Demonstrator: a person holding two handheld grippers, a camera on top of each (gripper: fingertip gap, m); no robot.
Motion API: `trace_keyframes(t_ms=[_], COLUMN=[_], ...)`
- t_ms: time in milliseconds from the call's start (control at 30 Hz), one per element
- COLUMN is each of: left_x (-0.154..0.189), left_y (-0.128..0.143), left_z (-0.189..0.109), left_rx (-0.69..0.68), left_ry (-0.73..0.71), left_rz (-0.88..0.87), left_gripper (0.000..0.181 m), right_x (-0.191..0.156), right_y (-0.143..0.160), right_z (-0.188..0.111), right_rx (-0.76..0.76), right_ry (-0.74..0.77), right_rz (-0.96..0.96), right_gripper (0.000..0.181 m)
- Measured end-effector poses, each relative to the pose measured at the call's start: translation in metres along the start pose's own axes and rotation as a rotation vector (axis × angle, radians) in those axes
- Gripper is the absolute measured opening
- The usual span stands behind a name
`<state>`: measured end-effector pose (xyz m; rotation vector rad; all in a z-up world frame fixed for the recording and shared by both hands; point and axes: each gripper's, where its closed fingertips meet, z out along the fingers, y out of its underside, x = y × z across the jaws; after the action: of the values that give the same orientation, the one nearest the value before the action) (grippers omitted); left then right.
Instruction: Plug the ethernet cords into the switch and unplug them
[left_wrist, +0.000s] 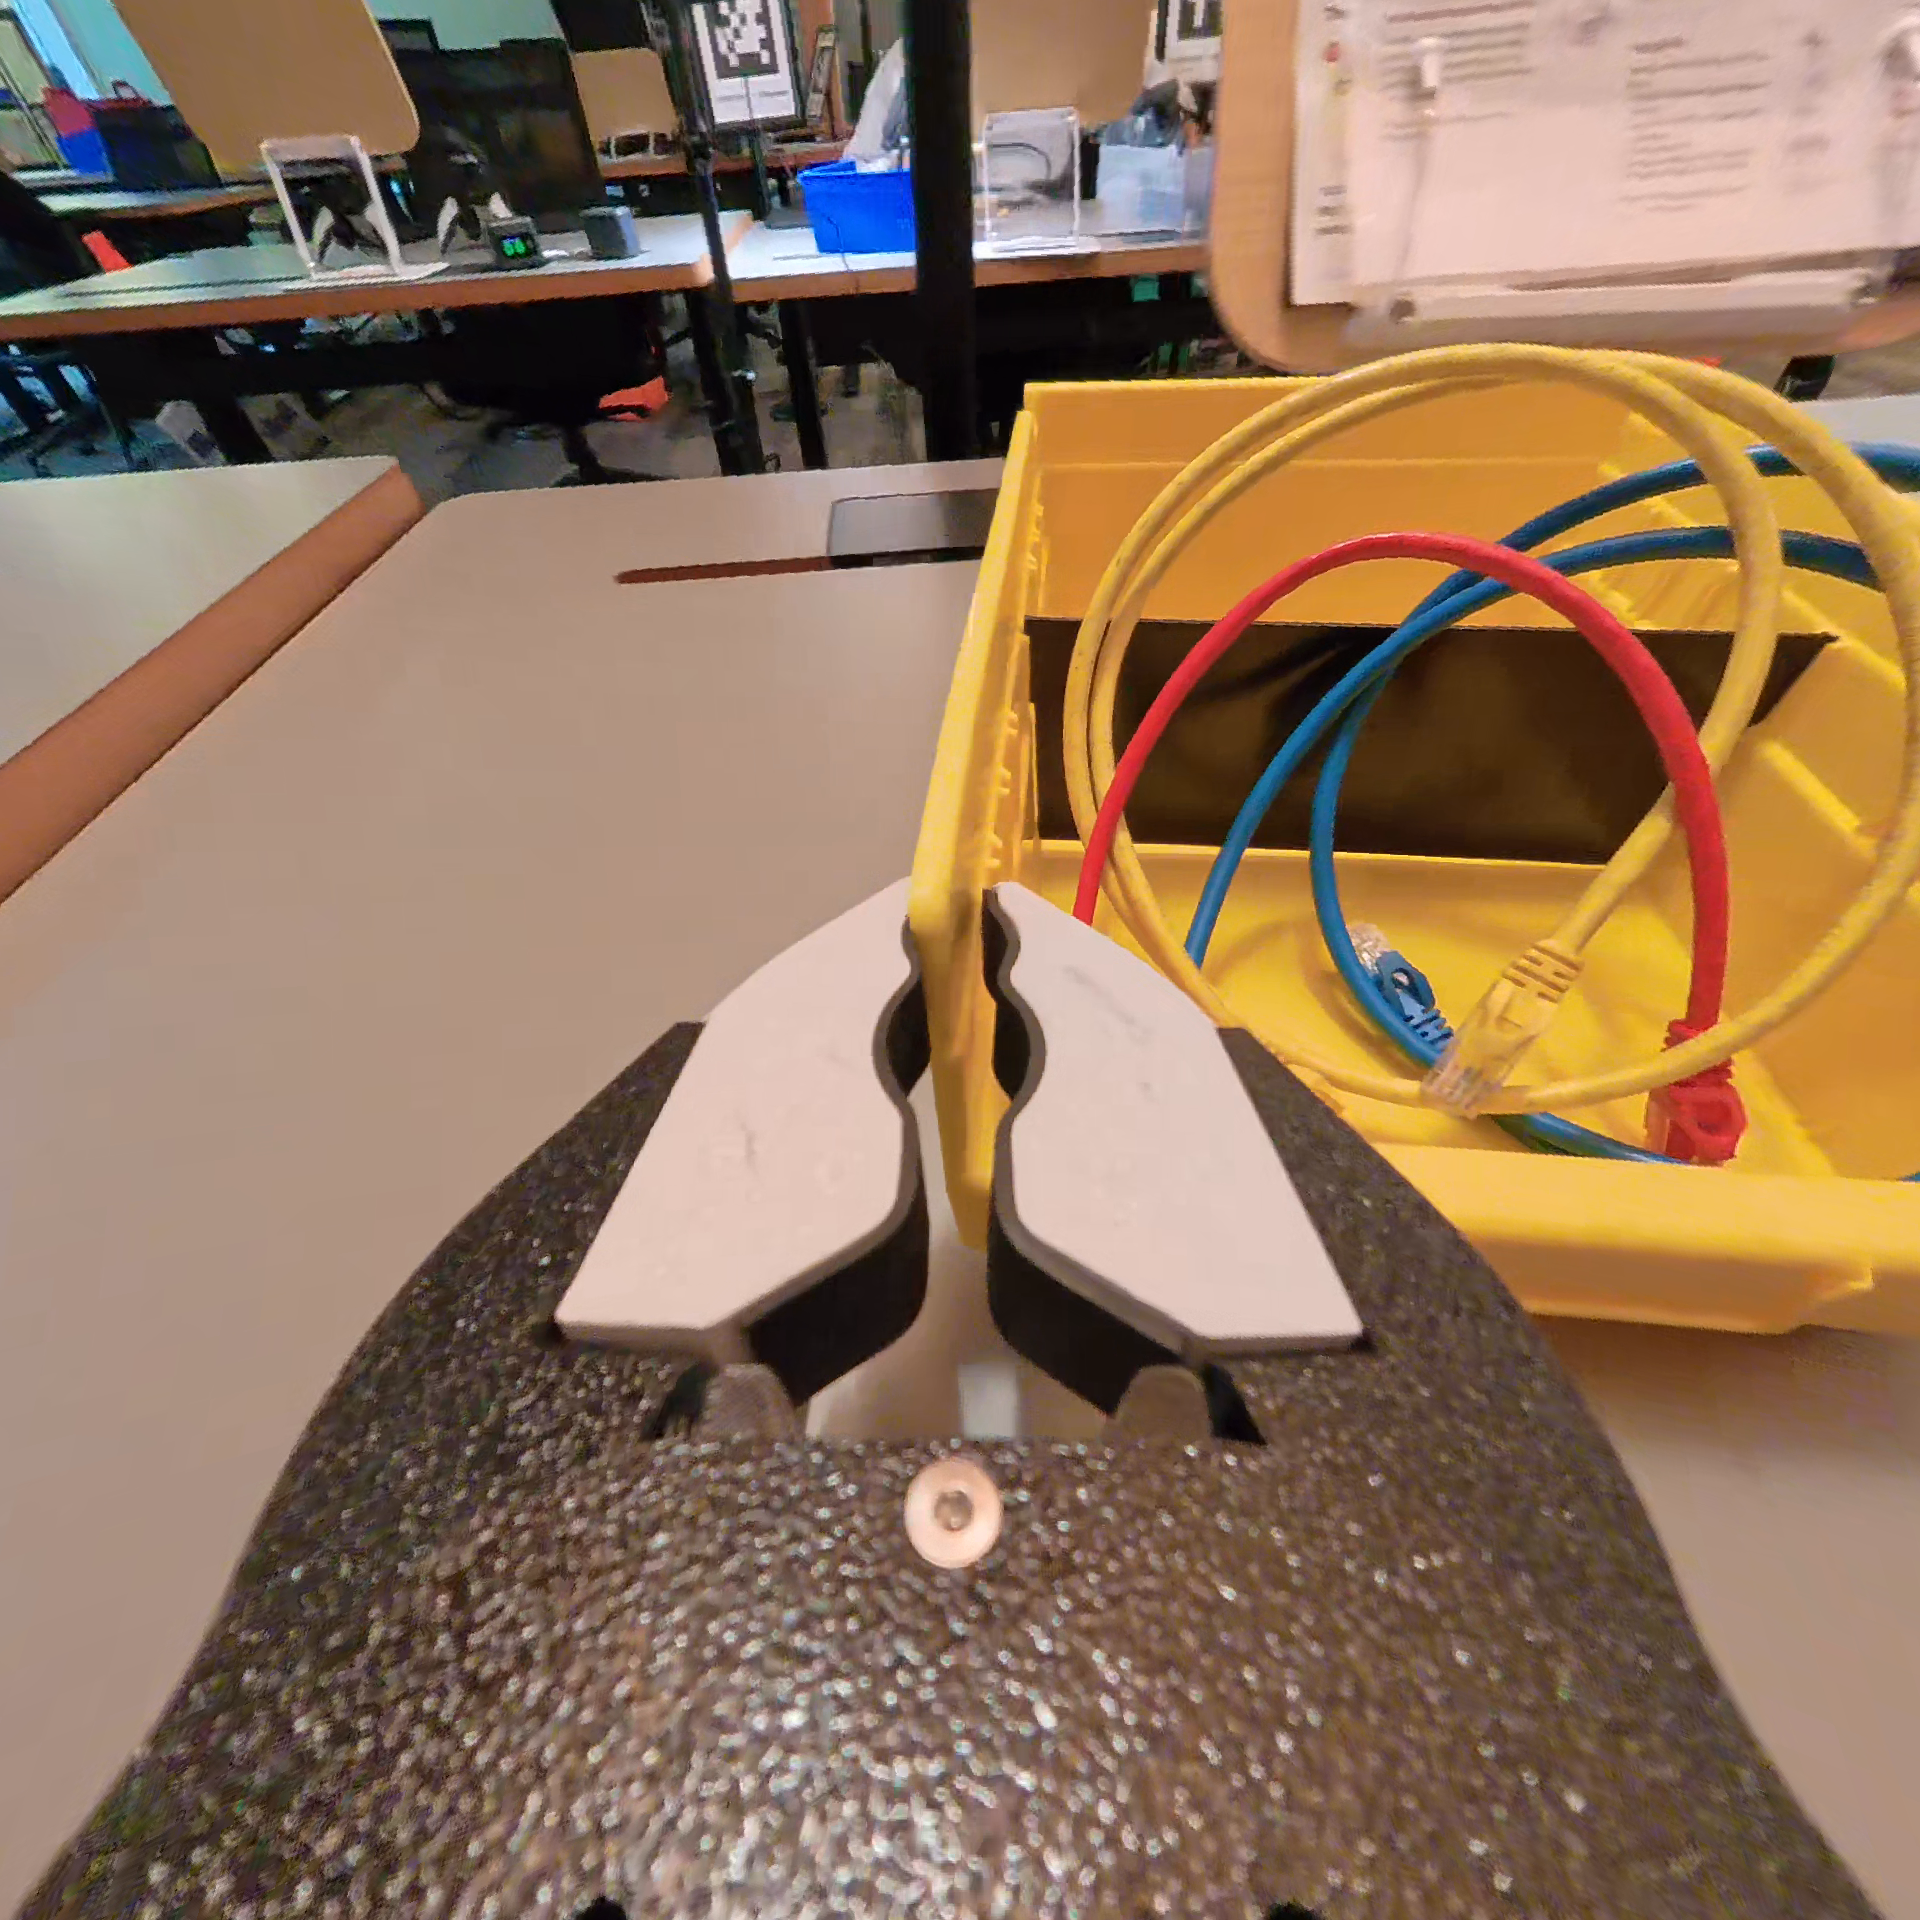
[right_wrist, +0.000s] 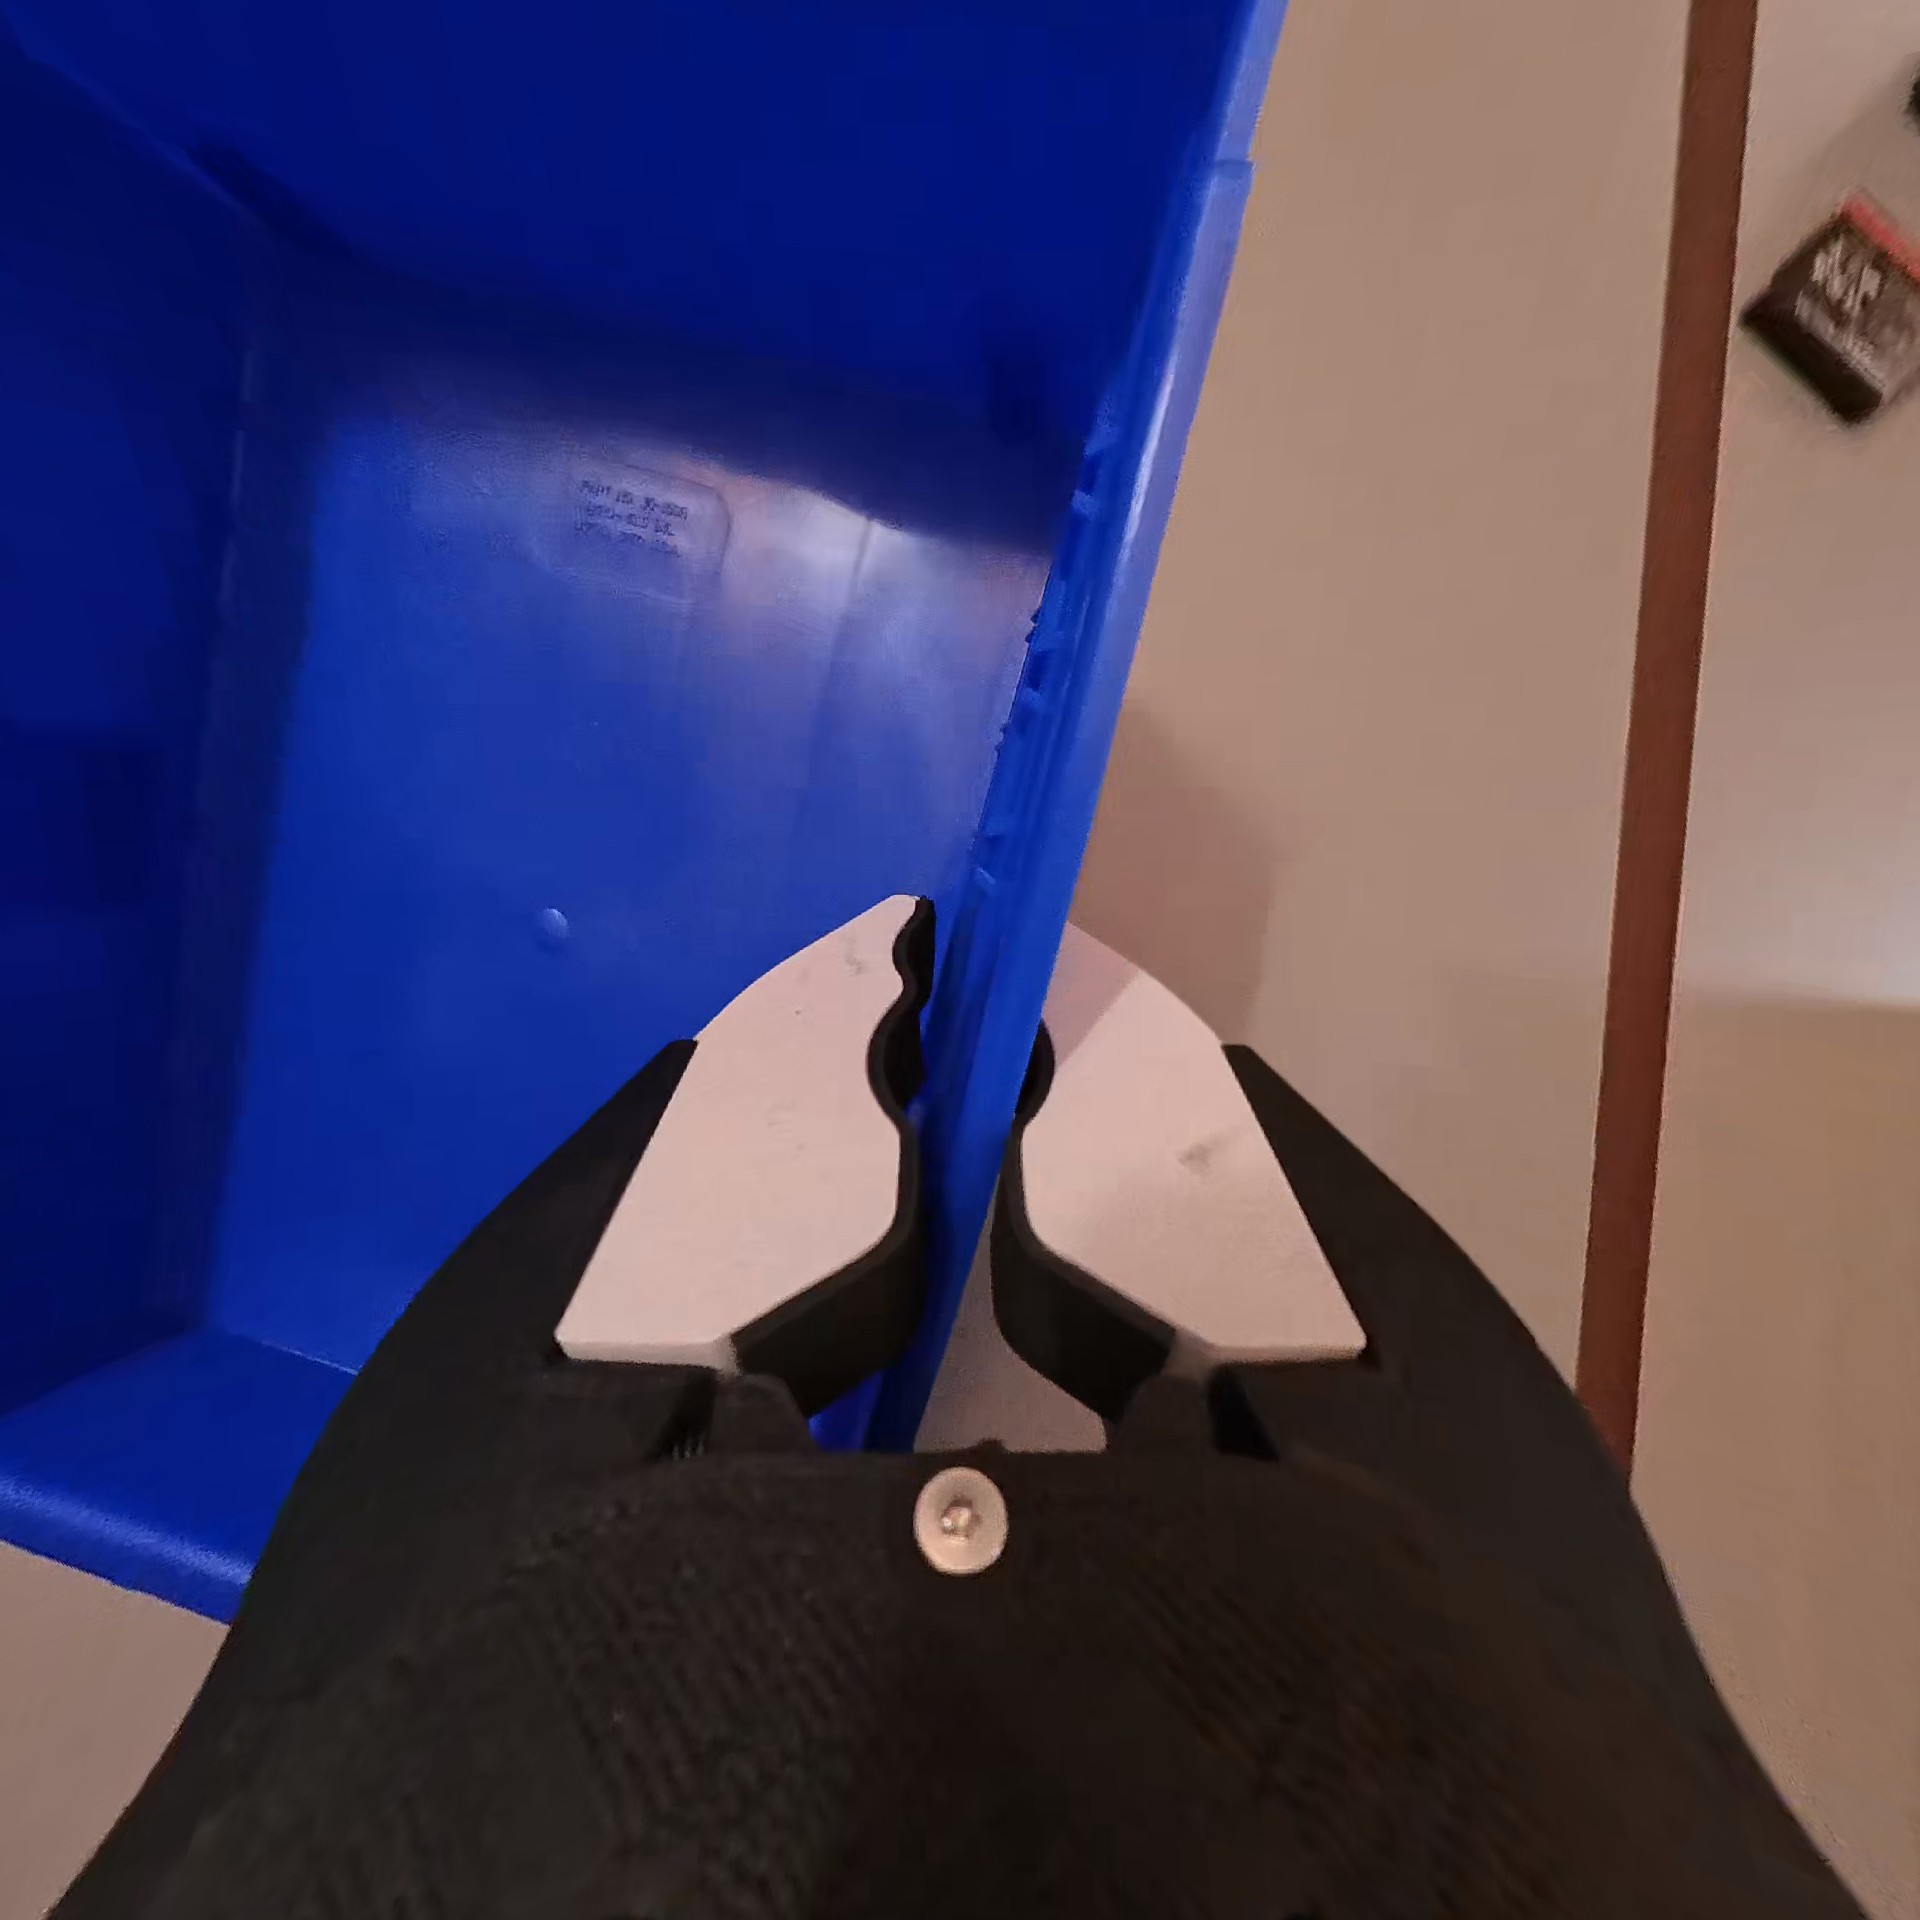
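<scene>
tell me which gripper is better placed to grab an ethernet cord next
Left, probably. The left gripper is shut on the yellow bin wall, right beside the yellow cord. The right gripper is clamped on the blue bin, which looks empty.

Yellow bin (left_wrist: 1558, 1236): matt moulded plastic. Blue bin (right_wrist: 582, 790): smooth plastic, slight sheen. Left gripper (left_wrist: 951, 914) body rough, speckled; pads smooth, matt. Table (left_wrist: 520, 831): smooth laminate.
</scene>
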<state>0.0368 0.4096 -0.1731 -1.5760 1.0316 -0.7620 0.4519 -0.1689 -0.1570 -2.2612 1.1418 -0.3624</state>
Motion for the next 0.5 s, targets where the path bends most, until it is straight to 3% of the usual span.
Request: trace_keyframes(t_ms=[133, 267, 433, 500], left_x=[-0.034, -0.051, -0.056, -0.055], left_y=[-0.005, -0.008, -0.009, -0.011], left_z=[0.027, 0.042, 0.049, 0.045], left_rx=[-0.001, -0.006, -0.042, -0.098], left_ry=[-0.009, -0.018, 0.0, 0.039], left_rz=[-0.039, 0.003, -0.01, 0.052], left_gripper=[0.005, 0.005, 0.005, 0.009], right_x=[0.028, 0.037, 0.036, 0.035], right_y=[0.027, 0.029, 0.006, -0.006], right_z=[0.025, 0.044, 0.058, 0.049], right_rx=[-0.066, -0.105, -0.058, 0.001], right_ry=[-0.01, -0.039, -0.028, -0.009], right_rz=[0.057, 0.093, 0.005, -0.063], right_gripper=[0.01, 0.014, 0.018, 0.023])
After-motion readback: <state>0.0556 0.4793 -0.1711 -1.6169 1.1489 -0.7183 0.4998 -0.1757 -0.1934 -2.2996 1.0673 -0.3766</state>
